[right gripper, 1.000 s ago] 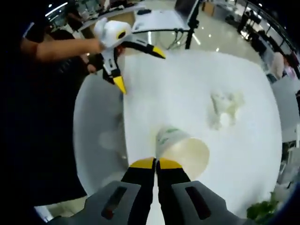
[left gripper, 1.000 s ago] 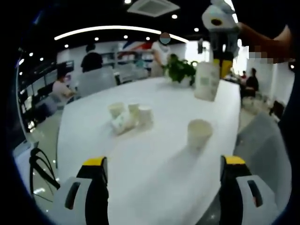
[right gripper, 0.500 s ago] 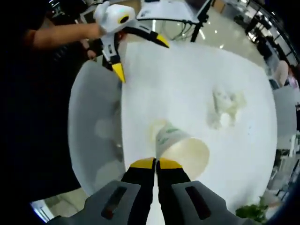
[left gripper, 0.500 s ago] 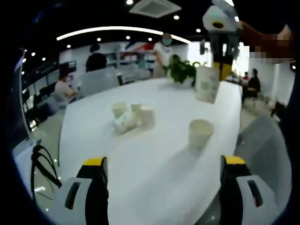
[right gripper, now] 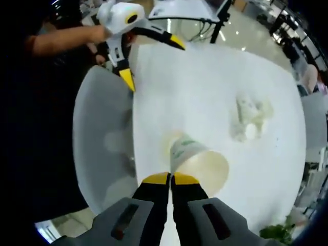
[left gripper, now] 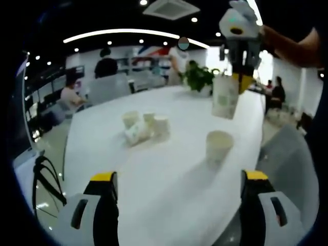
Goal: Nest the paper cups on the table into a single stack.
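Right gripper [right gripper: 170,178] clamping raised paper cup [right gripper: 197,163], left gripper [left gripper: 177,177] wide open, left gripper view adding lone cup [left gripper: 219,145], potted plant [left gripper: 199,78]

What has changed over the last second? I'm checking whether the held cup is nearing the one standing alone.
The right gripper, shut on the held cup, has carried it lower, toward the lone upright cup on the table. Nothing was let go. The left gripper stays open and empty; the cluster of cups is unmoved.
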Demonstrator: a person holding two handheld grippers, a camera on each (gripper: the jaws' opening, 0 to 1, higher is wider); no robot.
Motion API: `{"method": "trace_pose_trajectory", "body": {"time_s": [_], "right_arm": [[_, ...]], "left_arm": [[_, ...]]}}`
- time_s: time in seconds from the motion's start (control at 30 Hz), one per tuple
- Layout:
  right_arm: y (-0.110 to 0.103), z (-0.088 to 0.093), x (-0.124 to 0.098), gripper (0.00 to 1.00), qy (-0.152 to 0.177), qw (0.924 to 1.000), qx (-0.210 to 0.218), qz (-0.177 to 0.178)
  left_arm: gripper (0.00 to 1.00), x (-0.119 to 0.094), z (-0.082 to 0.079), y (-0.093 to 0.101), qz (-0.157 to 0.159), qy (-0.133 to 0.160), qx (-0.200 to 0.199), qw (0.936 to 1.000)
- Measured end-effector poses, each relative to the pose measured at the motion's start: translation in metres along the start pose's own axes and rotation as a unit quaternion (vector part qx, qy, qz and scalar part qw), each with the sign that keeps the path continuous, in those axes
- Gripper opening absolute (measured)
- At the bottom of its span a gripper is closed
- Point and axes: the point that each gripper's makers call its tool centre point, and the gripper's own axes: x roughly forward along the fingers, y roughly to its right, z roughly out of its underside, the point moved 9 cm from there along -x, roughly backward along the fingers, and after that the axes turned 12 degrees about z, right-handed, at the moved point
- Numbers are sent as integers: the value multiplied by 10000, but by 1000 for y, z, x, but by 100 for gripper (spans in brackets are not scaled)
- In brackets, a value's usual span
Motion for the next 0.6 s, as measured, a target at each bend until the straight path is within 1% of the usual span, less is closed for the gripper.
{"method": "trace_pose_trajectory", "body": {"time_s": [0.17, 0.37, 0.6], "right_arm": [[-1, -1, 5, 0, -30, 10000, 27, -57], [-3, -1, 13, 0, -63, 9999, 43, -108], [-4, 0, 21, 0, -114, 9997, 106, -175]], "left_arm": [[99, 0, 1, 0, -8, 5, -27, 10000], [99, 0, 0, 0, -20, 102, -109, 9999], [99, -1, 3, 2, -32, 89, -138, 9999]]}}
